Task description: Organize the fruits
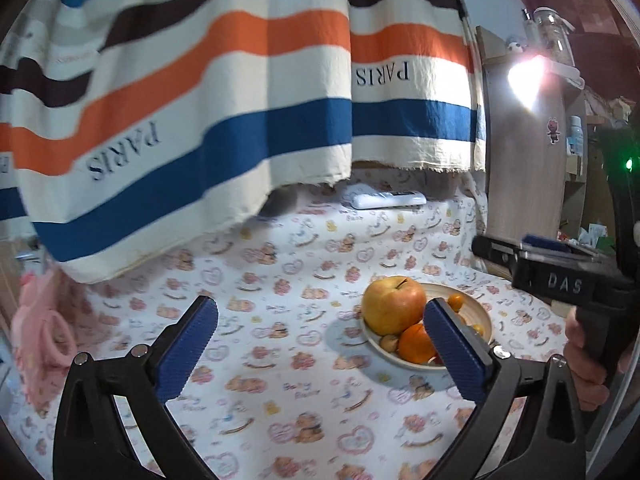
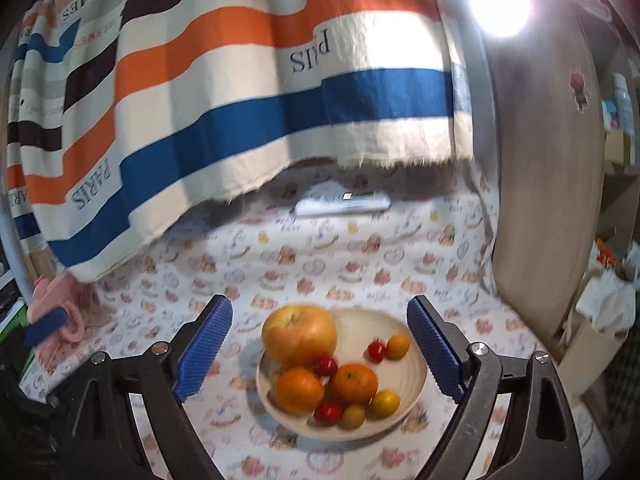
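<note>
A cream bowl point(image 2: 404, 334) of fruit sits on the bear-print cloth. It holds a large yellow-red apple point(image 2: 300, 334), two oranges point(image 2: 300, 390), small red tomatoes point(image 2: 377, 351) and small yellow-orange fruits point(image 2: 398, 346). My right gripper point(image 2: 320, 354) is open and empty, its jaws either side of the bowl, above it. My left gripper point(image 1: 320, 348) is open and empty, left of the bowl point(image 1: 480, 314); the apple point(image 1: 394, 304) shows beside its right finger. The right gripper's body point(image 1: 560, 276) shows at the right edge of the left wrist view.
A striped PARIS cloth point(image 1: 240, 92) hangs over the back. A white remote point(image 2: 344, 202) lies at the back of the table. A wooden panel point(image 2: 548, 184) stands to the right. A pink soft object point(image 1: 44, 332) lies at the left edge.
</note>
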A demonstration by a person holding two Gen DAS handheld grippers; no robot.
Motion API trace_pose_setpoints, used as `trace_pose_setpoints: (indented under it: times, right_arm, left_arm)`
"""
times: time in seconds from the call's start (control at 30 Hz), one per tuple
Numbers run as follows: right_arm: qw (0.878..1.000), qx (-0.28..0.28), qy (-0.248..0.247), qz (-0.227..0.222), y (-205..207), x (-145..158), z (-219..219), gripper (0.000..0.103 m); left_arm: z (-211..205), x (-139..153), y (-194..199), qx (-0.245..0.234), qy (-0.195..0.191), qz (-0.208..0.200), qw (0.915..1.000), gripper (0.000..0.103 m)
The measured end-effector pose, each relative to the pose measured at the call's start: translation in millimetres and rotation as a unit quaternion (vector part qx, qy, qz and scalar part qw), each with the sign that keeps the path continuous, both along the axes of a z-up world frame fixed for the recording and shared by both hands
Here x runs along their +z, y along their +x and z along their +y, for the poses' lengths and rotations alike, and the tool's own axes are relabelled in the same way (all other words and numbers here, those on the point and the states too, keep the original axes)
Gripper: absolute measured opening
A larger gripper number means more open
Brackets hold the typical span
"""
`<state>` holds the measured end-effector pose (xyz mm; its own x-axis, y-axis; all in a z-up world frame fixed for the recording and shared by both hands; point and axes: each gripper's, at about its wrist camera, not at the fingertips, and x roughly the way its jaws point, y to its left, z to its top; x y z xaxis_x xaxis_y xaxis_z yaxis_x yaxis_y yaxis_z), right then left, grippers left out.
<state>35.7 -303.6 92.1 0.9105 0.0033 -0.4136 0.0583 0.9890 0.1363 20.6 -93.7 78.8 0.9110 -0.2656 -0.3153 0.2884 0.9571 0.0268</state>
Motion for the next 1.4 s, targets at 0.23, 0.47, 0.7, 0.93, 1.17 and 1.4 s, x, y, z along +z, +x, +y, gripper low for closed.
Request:
trace_pose_setpoints:
  times: [0.23,0.47,0.7,0.93,1.17,1.4]
  right_arm:
    - [0.999,0.011,-0.027,-0.023,-33.0,-27.1,14.9,0.102]
    - [0.998,0.007,-0.045,-0.047,-53.2,-51.7,17.1,0.102]
    - [0.995,0.016,-0.081,-0.057,-59.0,-67.4,23.5,0.102]
    - [0.996,0.020,-0.075,-0.052,-59.4,-69.6,22.6,0.102]
    - [0.996,0.006,-0.079,-0.052,-58.8,-68.6,21.4,0.102]
    - [0.995,0.010,-0.080,-0.051,-60.2,-68.2,20.8,0.102]
  left_arm:
    - [16.7,-16.3,-25.8,0.021,-0.020,-0.015,0.9995,0.102]
    - [21.3,-39.9,-37.0,0.044,-0.015,-0.022,0.9987,0.102]
    - [29.0,-57.1,-34.2,0.051,-0.040,-0.002,0.9979,0.102]
    - [27.5,-68.0,-31.5,0.063,-0.028,0.000,0.9976,0.102]
    - [27.5,-69.3,-29.0,0.075,-0.024,0.005,0.9969,0.102]
    - [26.8,-69.2,-29.6,0.074,-0.021,0.003,0.9970,0.102]
